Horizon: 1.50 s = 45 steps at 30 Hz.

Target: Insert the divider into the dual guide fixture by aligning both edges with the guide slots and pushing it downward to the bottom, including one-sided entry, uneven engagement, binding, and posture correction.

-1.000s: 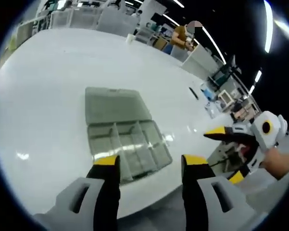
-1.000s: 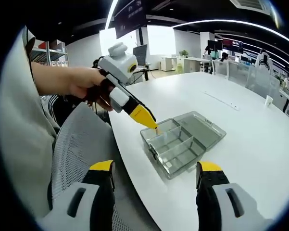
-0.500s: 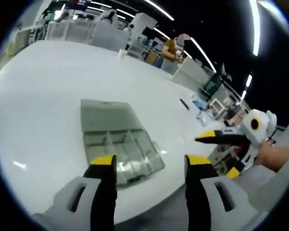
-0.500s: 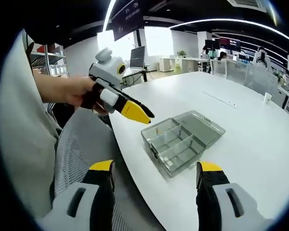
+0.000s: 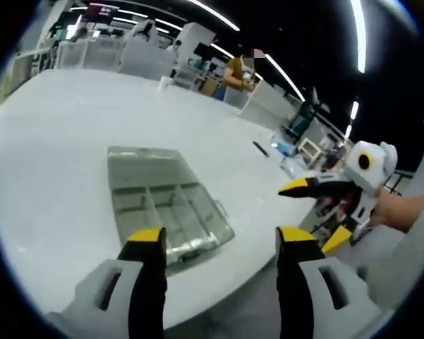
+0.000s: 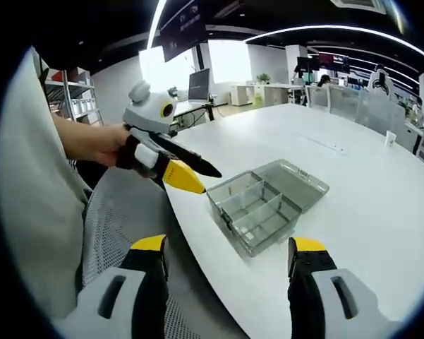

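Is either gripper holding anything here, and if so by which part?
Nothing is held: left gripper and right gripper are both open and empty, away from the clear box.

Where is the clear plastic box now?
The clear plastic box lies open on the white table near its edge, just right of the left claw.

An open-plan office: rows of desks (image 6: 282,90), monitors (image 6: 200,82), chairs (image 6: 349,106), strip ceiling lights (image 5: 358,35).

White surface (image 6: 353,183) ahead of claw; grey mesh chair (image 6: 120,219) at its near edge, below; monitor (image 6: 200,83) and desks far beyond; ceiling light strips (image 5: 358,35) above.
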### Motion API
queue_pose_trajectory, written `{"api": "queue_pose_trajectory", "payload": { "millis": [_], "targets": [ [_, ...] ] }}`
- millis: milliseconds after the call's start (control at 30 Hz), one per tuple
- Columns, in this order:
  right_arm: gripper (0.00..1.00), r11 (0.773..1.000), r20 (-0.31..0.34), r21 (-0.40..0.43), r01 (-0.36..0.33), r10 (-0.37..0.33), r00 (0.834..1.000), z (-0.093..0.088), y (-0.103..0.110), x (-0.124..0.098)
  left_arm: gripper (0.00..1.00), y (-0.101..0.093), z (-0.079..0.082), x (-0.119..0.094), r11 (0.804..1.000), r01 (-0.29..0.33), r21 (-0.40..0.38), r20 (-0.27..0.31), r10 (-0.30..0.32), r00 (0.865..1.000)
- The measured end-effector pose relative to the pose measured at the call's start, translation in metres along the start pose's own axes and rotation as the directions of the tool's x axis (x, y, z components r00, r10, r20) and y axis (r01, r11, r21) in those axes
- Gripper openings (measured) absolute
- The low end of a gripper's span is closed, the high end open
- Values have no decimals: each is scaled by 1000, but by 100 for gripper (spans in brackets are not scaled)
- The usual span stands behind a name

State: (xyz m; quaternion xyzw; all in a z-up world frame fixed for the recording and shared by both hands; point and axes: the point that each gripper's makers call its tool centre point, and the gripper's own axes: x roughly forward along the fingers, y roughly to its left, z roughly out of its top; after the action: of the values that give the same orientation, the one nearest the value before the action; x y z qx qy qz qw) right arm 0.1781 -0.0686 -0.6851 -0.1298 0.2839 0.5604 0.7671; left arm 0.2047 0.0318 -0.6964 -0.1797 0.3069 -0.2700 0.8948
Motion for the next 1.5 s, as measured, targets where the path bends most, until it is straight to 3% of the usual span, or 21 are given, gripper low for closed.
{"api": "queue_pose_trajectory", "payload": {
  "millis": [500, 667, 867, 1500],
  "targets": [
    [67, 1000, -1, 14, -4, 4, 1000, -2, -2, -1, 70, -17, 1, -3, 996, 73, 58, 81, -78, 994],
    [67, 1000, -8, 19, -1, 1, 1000, -6, -3, -2, 71, -22, -9, -4, 992, 96, 84, 82, -103, 991],
    [67, 1000, -8, 23, 1, -1, 1000, -6, -5, -2, 71, -30, 4, -3, 987, 129, 95, 122, -140, 983],
    [67, 1000, -4, 14, 6, -6, 1000, -1, -12, -6, 79, -49, -1, -3, 965, 189, 180, 128, -213, 969]
  ]
}}
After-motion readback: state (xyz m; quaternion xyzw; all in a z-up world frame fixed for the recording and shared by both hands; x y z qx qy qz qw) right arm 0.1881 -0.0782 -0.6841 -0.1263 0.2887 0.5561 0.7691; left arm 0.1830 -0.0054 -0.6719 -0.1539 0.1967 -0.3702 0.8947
